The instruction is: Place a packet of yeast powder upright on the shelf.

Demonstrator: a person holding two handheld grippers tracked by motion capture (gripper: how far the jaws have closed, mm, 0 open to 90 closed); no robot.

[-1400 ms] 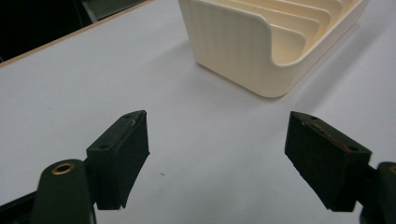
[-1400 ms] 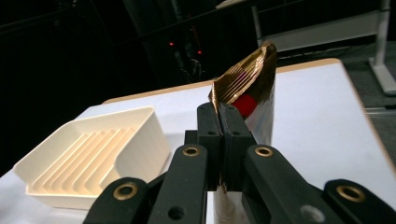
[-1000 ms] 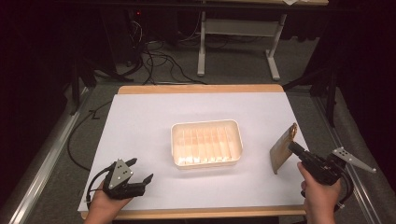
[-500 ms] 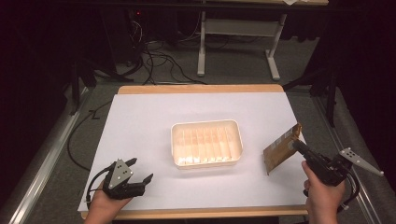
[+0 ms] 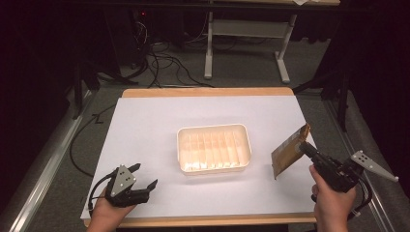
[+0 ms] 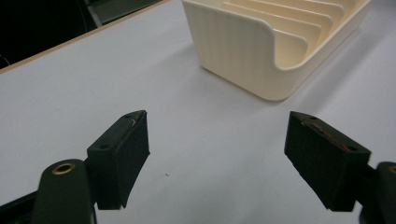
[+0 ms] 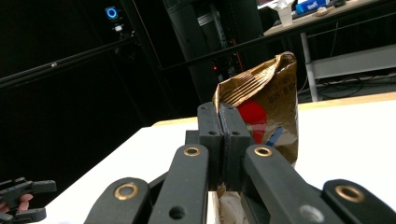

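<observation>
A cream ribbed plastic tray sits in the middle of the white table; its near corner shows ahead in the left gripper view. My right gripper is shut on a gold foil packet with a red dot, held tilted above the table's right edge, to the right of the tray. In the right gripper view the jaws press together on the packet's edge. My left gripper rests at the front left, open and holding nothing, jaws wide apart over bare table.
The white sheet covers the wooden table. Cables and a desk frame stand on the floor beyond the far edge. Dark equipment racks fill the background.
My right gripper has shifted right and slightly lower, tilting the gold packet so it lies flatter. The left gripper has stayed put.
</observation>
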